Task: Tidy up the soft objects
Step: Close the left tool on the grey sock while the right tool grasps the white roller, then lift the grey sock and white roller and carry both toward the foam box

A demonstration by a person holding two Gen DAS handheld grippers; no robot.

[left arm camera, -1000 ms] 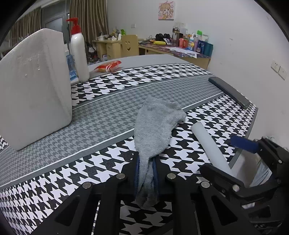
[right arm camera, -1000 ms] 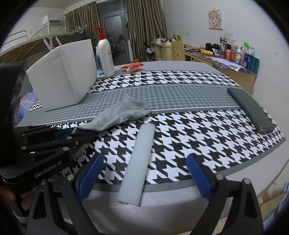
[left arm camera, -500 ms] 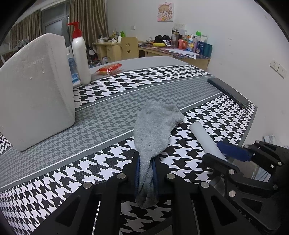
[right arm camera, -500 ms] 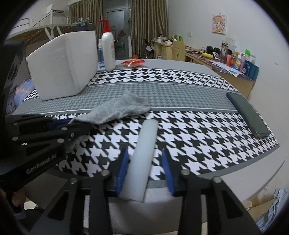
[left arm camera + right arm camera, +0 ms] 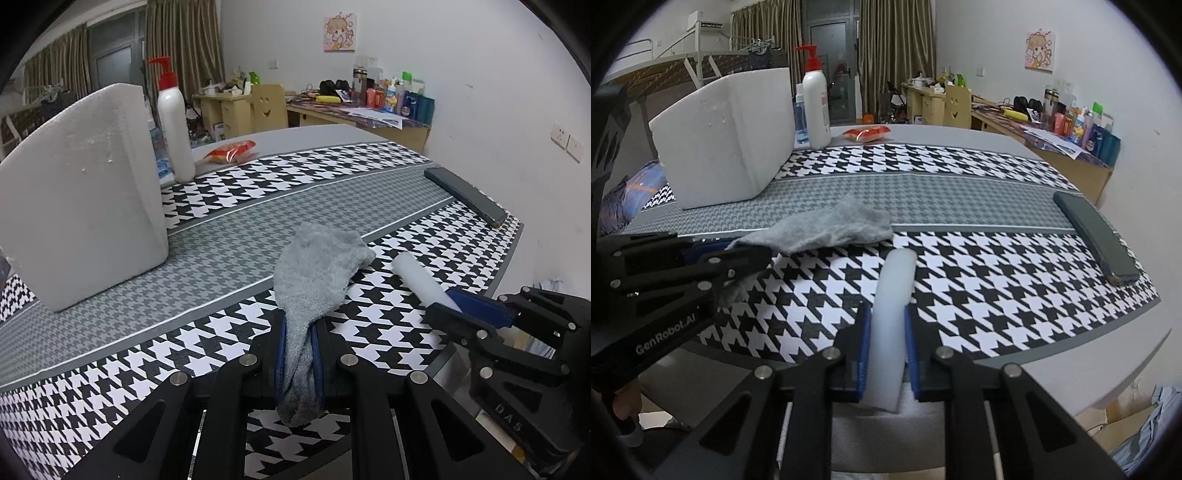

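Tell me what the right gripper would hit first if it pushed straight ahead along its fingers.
The right gripper, shut on the white foam roll, points down at the houndstooth cloth. Probably the roll's far end would drag on that cloth first; the grey sock lies left of the line.

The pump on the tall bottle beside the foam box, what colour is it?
Red, on a white bottle; the right wrist view shows the pump best.
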